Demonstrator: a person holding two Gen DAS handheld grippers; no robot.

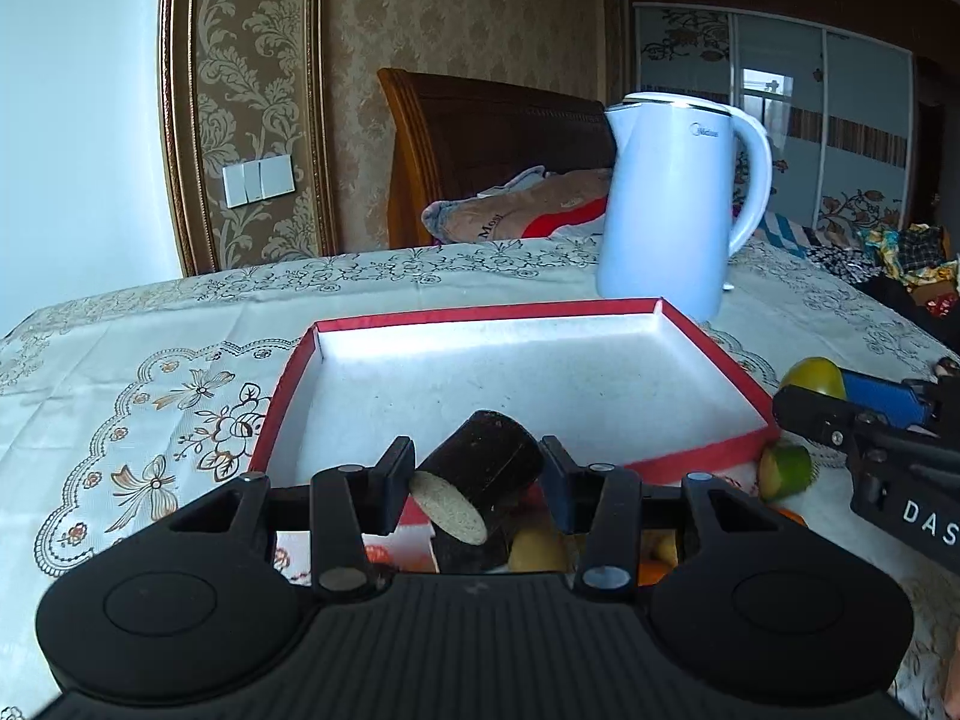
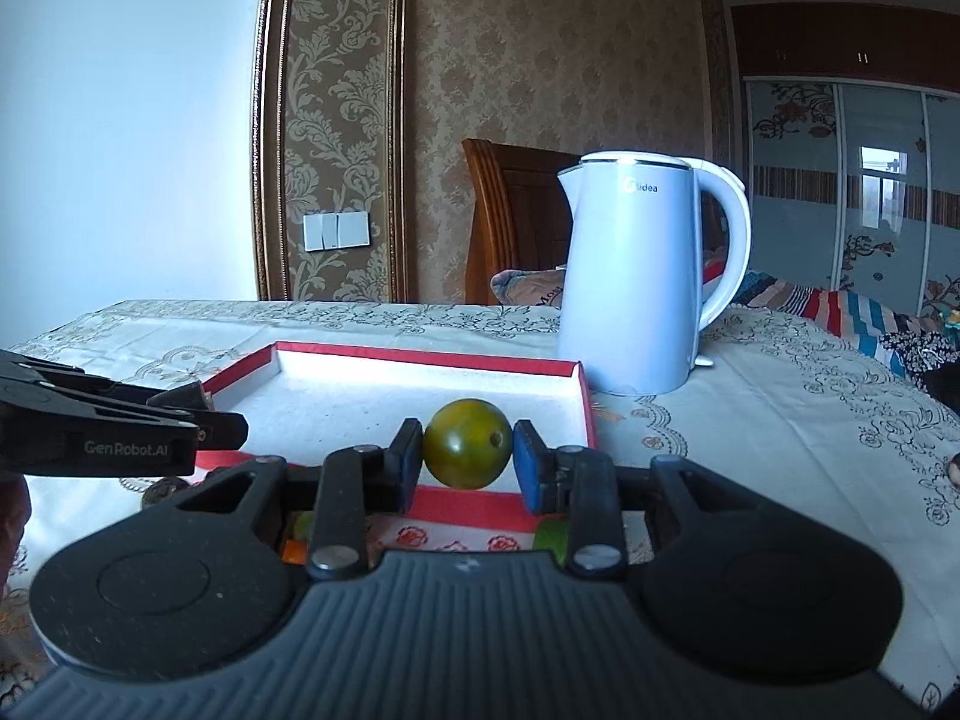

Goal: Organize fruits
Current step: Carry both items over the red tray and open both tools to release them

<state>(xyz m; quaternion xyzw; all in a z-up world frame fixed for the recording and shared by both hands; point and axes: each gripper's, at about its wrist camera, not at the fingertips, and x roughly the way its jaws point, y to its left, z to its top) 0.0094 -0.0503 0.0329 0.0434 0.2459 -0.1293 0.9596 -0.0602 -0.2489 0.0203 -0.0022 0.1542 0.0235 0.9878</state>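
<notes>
the dark cane piece [image 1: 480, 474] is gripped in the left claw [image 1: 477, 483], long axis slanted, and the green fruit [image 2: 468, 443] in the right claw [image 2: 468, 459]; the red-rimmed tray [image 2: 585, 396] lies just beyond both, nearer the left.

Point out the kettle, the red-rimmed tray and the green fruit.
kettle [image 2: 630, 282], right wrist view, middle of body.
red-rimmed tray [image 1: 480, 315], left wrist view, far rim.
green fruit [image 2: 467, 443], right wrist view, front face.
</notes>
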